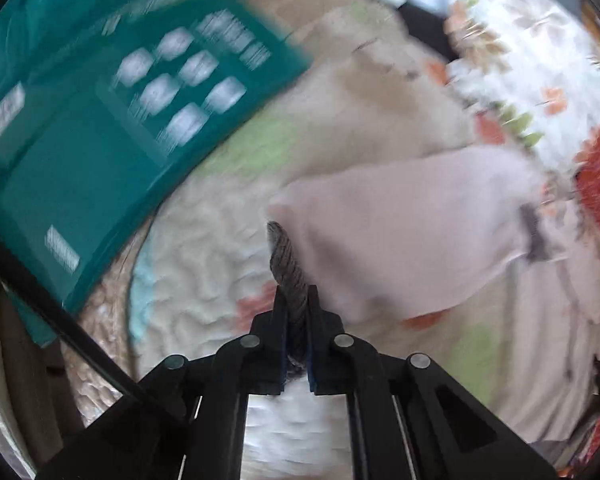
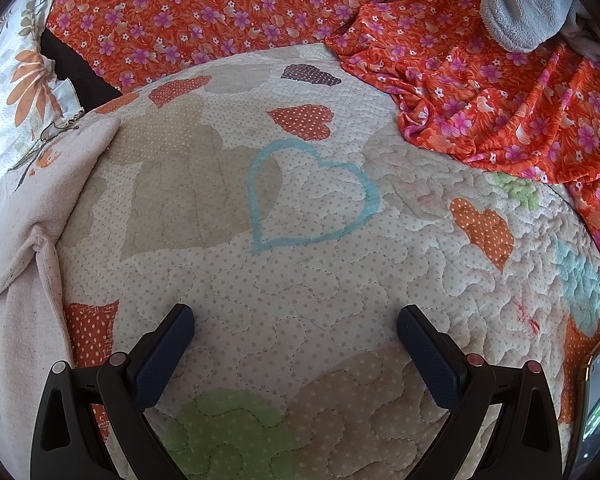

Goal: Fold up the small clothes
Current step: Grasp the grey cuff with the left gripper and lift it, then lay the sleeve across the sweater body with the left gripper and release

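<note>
A small pale pink garment (image 1: pixel 412 236) lies on the quilted bedspread (image 1: pixel 204 232) in the blurred left wrist view. My left gripper (image 1: pixel 296 300) is shut on its grey ribbed edge (image 1: pixel 286 256) and holds it raised over the quilt. In the right wrist view the same pale garment (image 2: pixel 24 216) lies along the left edge. My right gripper (image 2: pixel 296 336) is open and empty, low over the heart-patterned quilt (image 2: pixel 308 280), right of the garment.
A teal box (image 1: pixel 112 120) lies at upper left of the left view, with a floral pillow (image 1: pixel 532 60) beyond. An orange floral cloth (image 2: pixel 480 92) and grey fleece (image 2: pixel 524 4) lie at the far side. A phone (image 2: pixel 596 392) lies at right.
</note>
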Demonstrator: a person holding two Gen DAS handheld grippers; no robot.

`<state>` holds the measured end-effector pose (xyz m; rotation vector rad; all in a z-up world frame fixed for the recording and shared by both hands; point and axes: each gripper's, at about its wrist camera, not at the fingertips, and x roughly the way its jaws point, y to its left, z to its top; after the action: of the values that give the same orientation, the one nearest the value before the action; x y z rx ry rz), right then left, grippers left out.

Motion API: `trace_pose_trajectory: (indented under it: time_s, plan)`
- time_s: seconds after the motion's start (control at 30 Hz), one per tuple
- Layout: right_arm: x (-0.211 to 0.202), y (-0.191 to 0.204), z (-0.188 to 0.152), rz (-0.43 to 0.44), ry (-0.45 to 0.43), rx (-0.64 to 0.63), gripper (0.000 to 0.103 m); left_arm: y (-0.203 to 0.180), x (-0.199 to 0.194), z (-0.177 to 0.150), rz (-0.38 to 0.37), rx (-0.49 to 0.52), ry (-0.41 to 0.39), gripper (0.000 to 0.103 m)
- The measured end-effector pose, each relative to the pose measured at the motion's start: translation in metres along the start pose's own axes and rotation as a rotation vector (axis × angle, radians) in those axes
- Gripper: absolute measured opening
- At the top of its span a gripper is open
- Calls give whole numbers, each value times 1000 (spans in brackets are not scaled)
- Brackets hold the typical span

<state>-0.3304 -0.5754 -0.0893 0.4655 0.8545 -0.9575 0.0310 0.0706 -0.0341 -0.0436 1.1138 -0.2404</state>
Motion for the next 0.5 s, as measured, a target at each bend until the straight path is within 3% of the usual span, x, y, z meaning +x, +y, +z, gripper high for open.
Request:
trace_pose_trajectory:
  time_s: [0.1, 0.2, 0.23, 0.3, 0.4, 0.5]
  plan:
    - [0, 0, 0, 0, 0, 0, 103, -53, -32, 14, -72, 81, -57, 6]
    - [0, 0, 0, 0, 0, 0, 103, -139, -61, 27, -176, 215, -95, 6]
    - [0, 0, 0, 0, 0, 0, 103, -180, -70, 31, -242, 264, -98, 6]
    - [0, 0, 0, 0, 0, 0, 103, -240, -84, 30, -328, 341, -98, 6]
    - [0, 0, 0, 0, 0, 0, 103, -358, -94, 15, -438, 492, -73, 6]
    - [0, 0, 0, 0, 0, 0, 103, -449, -86, -9, -492, 573, -12, 10]
